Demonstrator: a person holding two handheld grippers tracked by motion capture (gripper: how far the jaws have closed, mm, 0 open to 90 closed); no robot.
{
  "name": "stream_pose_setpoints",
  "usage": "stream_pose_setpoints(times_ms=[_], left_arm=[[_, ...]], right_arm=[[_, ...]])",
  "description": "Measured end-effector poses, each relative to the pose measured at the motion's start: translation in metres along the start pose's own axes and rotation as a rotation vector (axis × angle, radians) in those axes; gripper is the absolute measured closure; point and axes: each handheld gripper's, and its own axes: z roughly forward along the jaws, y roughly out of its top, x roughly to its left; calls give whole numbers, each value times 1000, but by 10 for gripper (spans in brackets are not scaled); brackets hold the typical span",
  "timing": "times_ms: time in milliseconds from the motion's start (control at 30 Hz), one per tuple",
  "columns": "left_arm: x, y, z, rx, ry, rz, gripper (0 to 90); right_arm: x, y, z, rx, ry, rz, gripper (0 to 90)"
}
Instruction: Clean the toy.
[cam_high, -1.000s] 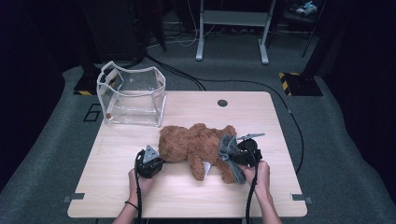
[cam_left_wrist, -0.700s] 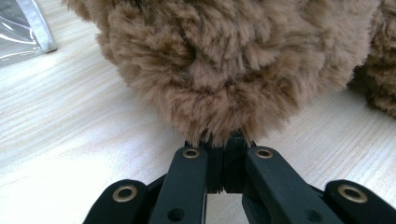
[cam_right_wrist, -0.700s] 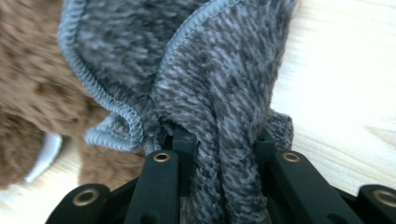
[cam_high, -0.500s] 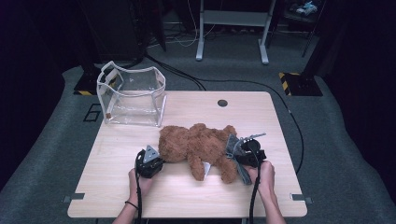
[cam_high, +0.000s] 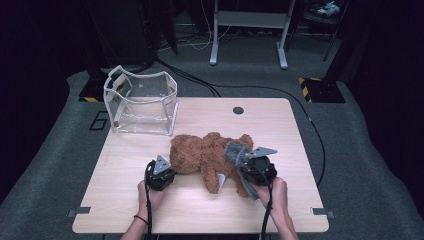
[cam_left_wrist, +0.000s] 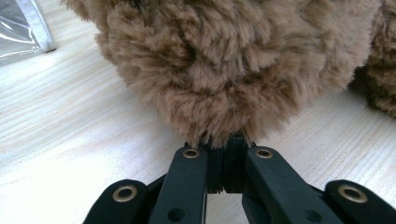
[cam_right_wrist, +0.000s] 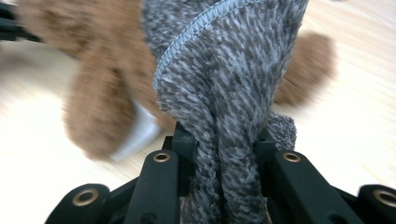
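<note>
The right gripper (cam_high: 243, 161) has lifted slightly since a second ago, pulling the grey knitted cloth (cam_high: 235, 152) up; the left gripper (cam_high: 167, 167) has stayed put. A brown teddy bear (cam_high: 202, 155) lies at the tabletop's (cam_high: 280, 135) centre. The left jaws are pressed together, pinching fur at the bear's 9 o'clock end. The right jaws pinch the bunched cloth at its 3 o'clock end. A clear plastic bag (cam_high: 141, 102) stands at 10 o'clock.
</note>
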Motion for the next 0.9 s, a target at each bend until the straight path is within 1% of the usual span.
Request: stream_pose_setpoints(times_ms=[33, 67, 100, 133, 167, 200, 233, 300, 333, 367, 400, 467, 533, 600, 633, 667, 700, 733, 767, 833, 900], left_arm=[[0, 0, 0, -4, 0, -1, 889], [0, 0, 0, -4, 0, -1, 890], [0, 0, 0, -4, -1, -3, 890], [0, 0, 0, -4, -1, -3, 890], [0, 0, 0, -3, -2, -3, 889], [0, 0, 0, -3, -2, -3, 889], [0, 0, 0, -3, -2, -4, 890], [0, 0, 0, -2, -2, -4, 890], [0, 0, 0, -2, -1, -4, 889], [1, 0, 0, 6, -6, -2, 890], [1, 0, 0, 6, -6, -2, 890], [1, 0, 0, 7, -5, -2, 890], [1, 0, 1, 3, -2, -8, 890], [1, 0, 0, 3, -1, -5, 890], [1, 0, 0, 3, -1, -5, 890], [1, 0, 0, 2, -1, -5, 890], [1, 0, 0, 2, -1, -5, 890], [1, 0, 0, 1, 2, -7, 890], [1, 0, 0, 1, 2, -7, 890], [1, 0, 0, 2, -1, -9, 890], [1, 0, 0, 0, -2, -10, 890]], right_arm=[[6, 3, 4, -13, 16, -30, 717], [12, 6, 8, -15, 34, -44, 717], [18, 9, 13, -8, 36, -62, 717], [18, 9, 13, -8, 36, -62, 717], [29, 13, 22, -13, 71, -92, 716], [33, 14, 26, 2, 73, -100, 716], [36, 15, 29, 0, 84, -110, 716], [38, 16, 32, -1, 92, -120, 716], [40, 15, 35, 9, 92, -121, 716], [41, 13, 41, 25, 109, -117, 716], [41, 12, 43, 23, 107, -126, 717], [40, 8, 44, 36, 116, -113, 717], [40, 4, 44, 49, 113, -126, 717], [40, -1, 45, 65, 107, -139, 717], [41, -4, 46, 78, 103, -127, 717], [41, -6, 47, 94, 97, -136, 717], [40, -8, 47, 96, 86, -163, 717], [40, -10, 46, 104, 78, -152, 717], [40, -10, 46, 104, 78, -152, 717], [39, -15, 44, 116, 47, -153, 717], [38, -16, 44, 124, 44, -154, 717]])
